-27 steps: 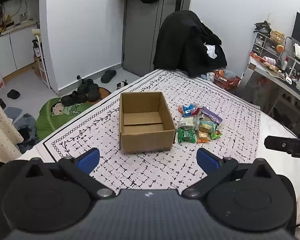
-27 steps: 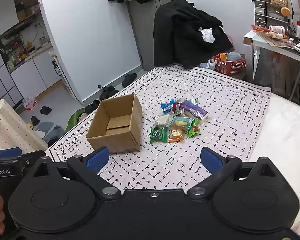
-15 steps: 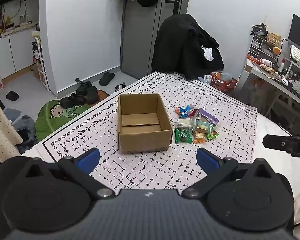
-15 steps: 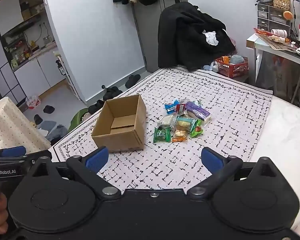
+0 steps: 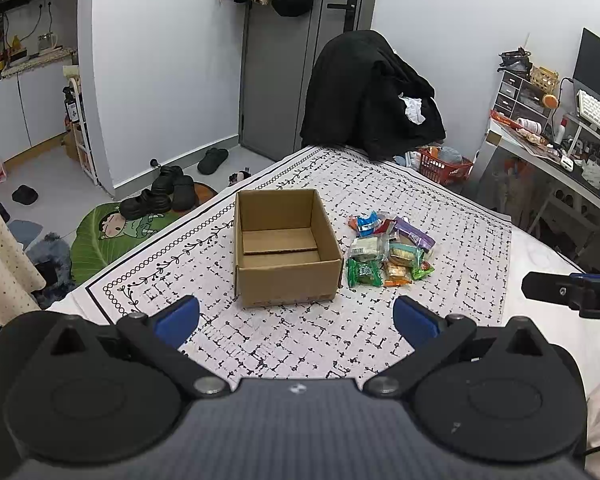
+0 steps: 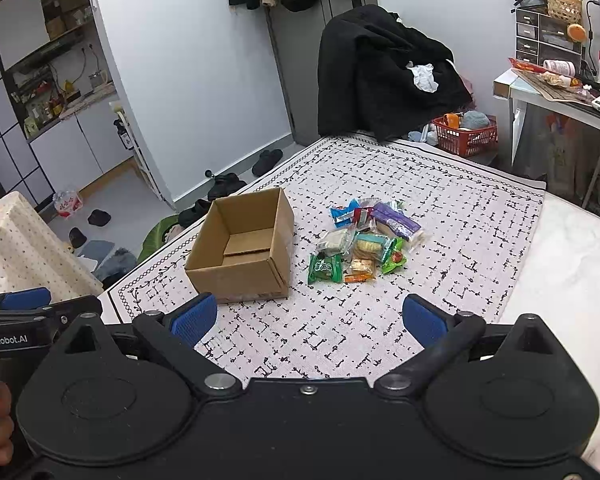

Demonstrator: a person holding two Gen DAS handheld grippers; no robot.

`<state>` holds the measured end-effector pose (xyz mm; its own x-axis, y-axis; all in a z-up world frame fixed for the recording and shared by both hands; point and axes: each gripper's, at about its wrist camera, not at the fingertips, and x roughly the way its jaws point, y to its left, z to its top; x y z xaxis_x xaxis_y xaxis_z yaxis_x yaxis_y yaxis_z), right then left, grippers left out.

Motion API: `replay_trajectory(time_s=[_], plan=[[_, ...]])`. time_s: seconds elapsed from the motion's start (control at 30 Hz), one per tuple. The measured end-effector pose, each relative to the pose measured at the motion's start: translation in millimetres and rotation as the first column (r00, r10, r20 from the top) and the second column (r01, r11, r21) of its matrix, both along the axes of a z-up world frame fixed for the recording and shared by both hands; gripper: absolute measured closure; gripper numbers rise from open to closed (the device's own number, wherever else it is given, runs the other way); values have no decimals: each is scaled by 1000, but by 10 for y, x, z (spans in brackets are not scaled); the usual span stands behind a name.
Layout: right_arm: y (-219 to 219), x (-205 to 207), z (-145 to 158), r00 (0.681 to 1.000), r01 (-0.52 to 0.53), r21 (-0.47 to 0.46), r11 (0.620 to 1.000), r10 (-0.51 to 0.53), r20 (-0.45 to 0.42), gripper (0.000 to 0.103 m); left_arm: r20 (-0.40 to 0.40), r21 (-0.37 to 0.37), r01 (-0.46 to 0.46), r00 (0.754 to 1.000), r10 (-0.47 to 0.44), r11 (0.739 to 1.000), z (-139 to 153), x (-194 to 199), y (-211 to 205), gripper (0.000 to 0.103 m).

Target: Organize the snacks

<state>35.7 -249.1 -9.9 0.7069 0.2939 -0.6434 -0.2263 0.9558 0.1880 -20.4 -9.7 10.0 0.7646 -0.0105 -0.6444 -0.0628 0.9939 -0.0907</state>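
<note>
Lately backed off a little and raised: box and pile sit slightly smaller and lower in both views than a moment ago, with more of the far wall showing. No approach begun, then; probably just a framing of the scene before the first pick.

Left gripper with blue-padded fingers spread wide, holding nothing, hovering over the near part of the white black-patterned cloth. Right gripper likewise splayed and empty, aimed roughly between box and pile.

Open brown cardboard box upright on the cloth, flaps folded down inside, holding no snacks. Just to its right, apart from its wall, a loose heap of small wrapped snacks: green packet nearest, orange-wrapped biscuit packet touching it, blue packet and purple packet at the far side, several overlapping. None yet sorted, so task at its very start.

Green packet likeliest first grab for the right gripper, lying at the pile's near edge with free cloth in front. Thin, crinkly wrappers; risk of pinching two at once or sliding one across the cloth.
</note>
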Motion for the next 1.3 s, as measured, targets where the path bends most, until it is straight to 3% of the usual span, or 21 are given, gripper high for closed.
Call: replay_trajectory(time_s=[1.3], plan=[[11,-12,-6,1000,-1,-6,1000,1,10,3,28,0,-18,999,18,1000,45,-87,51,1]])
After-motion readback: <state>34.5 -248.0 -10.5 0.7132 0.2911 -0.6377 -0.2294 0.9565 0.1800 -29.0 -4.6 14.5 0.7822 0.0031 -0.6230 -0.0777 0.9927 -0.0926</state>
